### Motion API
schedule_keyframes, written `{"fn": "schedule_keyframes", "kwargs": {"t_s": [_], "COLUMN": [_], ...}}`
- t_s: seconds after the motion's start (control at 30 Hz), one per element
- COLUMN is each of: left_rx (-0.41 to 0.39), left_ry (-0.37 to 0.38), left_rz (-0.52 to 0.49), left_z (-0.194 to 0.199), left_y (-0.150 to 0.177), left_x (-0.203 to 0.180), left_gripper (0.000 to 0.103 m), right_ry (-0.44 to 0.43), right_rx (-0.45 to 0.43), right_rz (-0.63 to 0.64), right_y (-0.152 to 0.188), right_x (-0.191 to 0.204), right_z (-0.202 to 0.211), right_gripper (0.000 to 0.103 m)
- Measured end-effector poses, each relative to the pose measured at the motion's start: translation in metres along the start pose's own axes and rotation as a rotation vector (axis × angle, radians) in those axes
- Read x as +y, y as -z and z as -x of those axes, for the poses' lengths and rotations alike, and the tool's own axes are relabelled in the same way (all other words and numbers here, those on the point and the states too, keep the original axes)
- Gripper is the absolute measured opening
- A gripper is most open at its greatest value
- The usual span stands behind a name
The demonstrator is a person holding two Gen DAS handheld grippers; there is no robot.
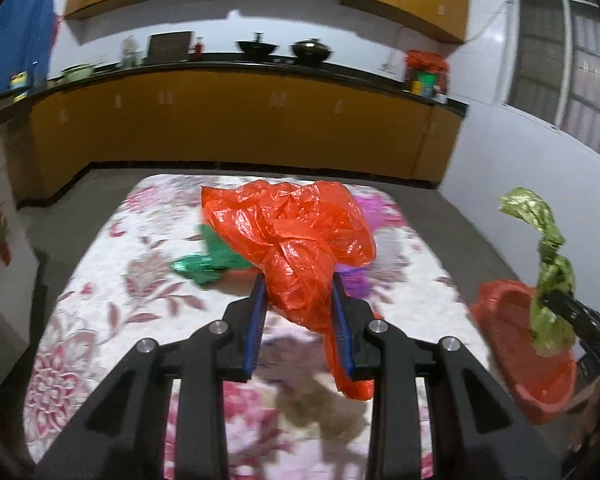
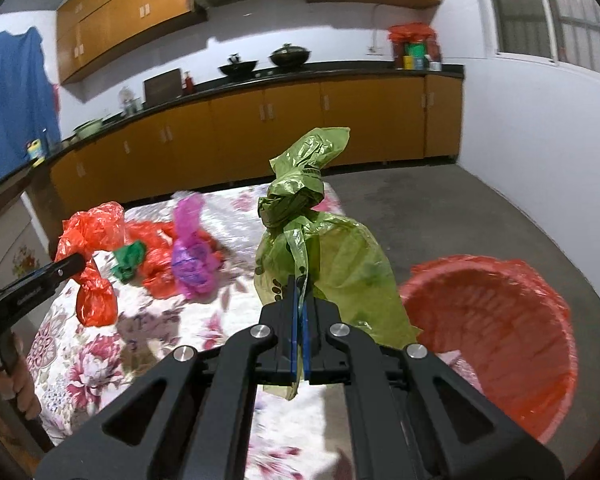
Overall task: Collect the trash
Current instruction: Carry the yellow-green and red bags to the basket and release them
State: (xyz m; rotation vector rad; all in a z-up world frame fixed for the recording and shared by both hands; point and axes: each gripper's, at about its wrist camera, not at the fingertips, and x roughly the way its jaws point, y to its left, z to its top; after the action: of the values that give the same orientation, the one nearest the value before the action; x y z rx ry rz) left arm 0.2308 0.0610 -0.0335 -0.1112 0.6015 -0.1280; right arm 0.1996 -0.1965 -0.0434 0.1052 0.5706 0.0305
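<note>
My left gripper [image 1: 299, 280] is shut on a crumpled red plastic bag [image 1: 296, 236] and holds it above the floral table [image 1: 100, 304]. It also shows at the left of the right wrist view [image 2: 92, 264]. My right gripper [image 2: 301, 284] is shut on a knotted yellow-green bag [image 2: 320, 240], held up beside the red bin [image 2: 496, 336]; the bag also shows in the left wrist view [image 1: 548, 280]. A purple bag [image 2: 190, 256], a small green bag [image 2: 129, 258] and another red bag [image 2: 156, 256] lie on the table.
The red-lined bin [image 1: 528, 356] stands on the floor off the table's right edge. Yellow kitchen cabinets [image 2: 260, 120] with a dark counter run along the far wall. Grey floor [image 2: 440, 216] lies between table and cabinets.
</note>
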Motion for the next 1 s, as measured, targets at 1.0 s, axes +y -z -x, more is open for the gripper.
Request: {"fn": "schedule_keyframes", "kwargs": {"t_s": [1.0], "left_rx": [0.031], "left_ry": [0.348], "left_rz": [-0.215], "left_z": [-0.001], "left_y": [0.019], "left_x": [-0.182], "left_gripper": [0.031], "right_ry": [0.211], "right_rx": [-0.067], "right_rz": [-0.213], "right_y": [0.014], "right_x": [-0.125], "right_z": [0.065], "right_gripper": [0.002]}}
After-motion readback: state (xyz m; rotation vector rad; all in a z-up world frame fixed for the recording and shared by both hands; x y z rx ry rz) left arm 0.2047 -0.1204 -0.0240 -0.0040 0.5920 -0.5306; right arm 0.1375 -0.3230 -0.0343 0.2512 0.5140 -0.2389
